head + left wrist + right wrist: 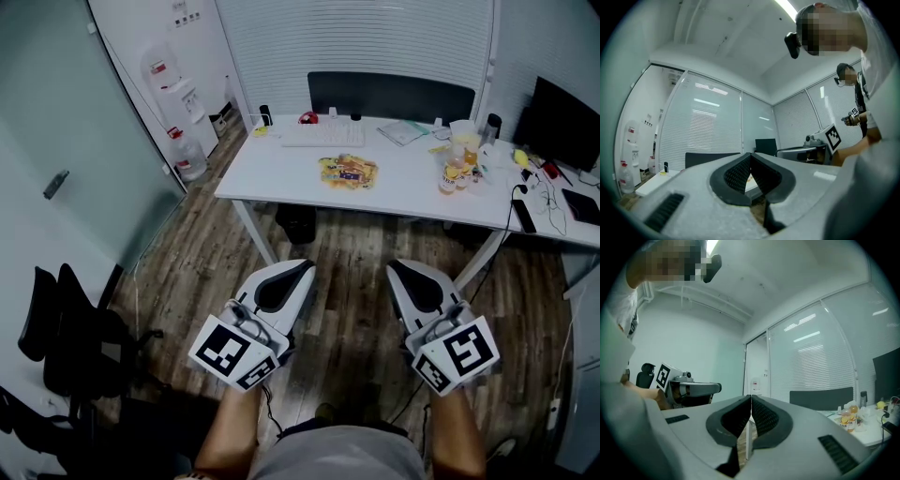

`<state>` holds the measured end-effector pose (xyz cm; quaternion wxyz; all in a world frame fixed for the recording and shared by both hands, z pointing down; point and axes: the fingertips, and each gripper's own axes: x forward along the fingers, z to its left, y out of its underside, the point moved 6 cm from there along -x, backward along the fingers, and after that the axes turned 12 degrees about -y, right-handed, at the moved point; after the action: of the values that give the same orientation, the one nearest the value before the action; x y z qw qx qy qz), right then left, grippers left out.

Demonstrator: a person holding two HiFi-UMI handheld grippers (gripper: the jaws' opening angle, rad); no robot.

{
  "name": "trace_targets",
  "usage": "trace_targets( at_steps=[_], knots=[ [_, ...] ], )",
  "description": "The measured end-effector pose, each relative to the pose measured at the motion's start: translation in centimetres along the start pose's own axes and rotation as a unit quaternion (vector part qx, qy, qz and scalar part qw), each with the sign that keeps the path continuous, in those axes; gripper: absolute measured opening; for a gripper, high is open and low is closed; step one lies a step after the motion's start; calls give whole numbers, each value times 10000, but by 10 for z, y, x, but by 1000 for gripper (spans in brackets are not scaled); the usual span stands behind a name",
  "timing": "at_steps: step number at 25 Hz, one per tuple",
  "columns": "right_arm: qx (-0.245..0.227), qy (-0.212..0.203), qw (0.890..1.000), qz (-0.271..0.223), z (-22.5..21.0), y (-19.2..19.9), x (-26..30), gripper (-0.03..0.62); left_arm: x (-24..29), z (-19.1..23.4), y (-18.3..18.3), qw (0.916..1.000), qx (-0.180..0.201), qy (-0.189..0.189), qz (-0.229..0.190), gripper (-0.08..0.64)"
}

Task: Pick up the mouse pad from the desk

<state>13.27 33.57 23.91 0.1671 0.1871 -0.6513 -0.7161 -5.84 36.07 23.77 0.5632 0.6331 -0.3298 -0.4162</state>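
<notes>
Nearest, the left claw [300, 270] and right claw [397, 271] are hovering side by side above the wooden floor [347, 309], both pressing their jaws fully together on nothing, seemingly because the approach is only beginning. What is probably the mouse pad [348, 172], a flat yellow patterned piece, is lying in the middle of the worktop [272, 178], well apart from them, near its front edge for easy reach. Bottles [451, 176] towards the right are holding orange drink

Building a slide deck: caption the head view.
Left gripper and right gripper, shut and empty, short of the white desk with its colourful mouse pad.
</notes>
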Motion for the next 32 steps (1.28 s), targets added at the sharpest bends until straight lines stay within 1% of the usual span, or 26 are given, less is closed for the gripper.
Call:
trace_targets(
  at_steps=[12,20,25,32],
  knots=[
    [-13,125,9998,134,23,13,34,12,-24,42,7,9999,9,49,-90,14],
    [-42,166,9993,342,40,16,41,12,-38,54,18,9997,-205,61,-95,14],
    [-22,146,9991,401,42,19,46,12,-39,59,23,9996,-258,39,-73,14],
    [18,24,9995,322,29,25,57,14,-32,68,28,9999,-143,-88,-10,14]
  ],
)
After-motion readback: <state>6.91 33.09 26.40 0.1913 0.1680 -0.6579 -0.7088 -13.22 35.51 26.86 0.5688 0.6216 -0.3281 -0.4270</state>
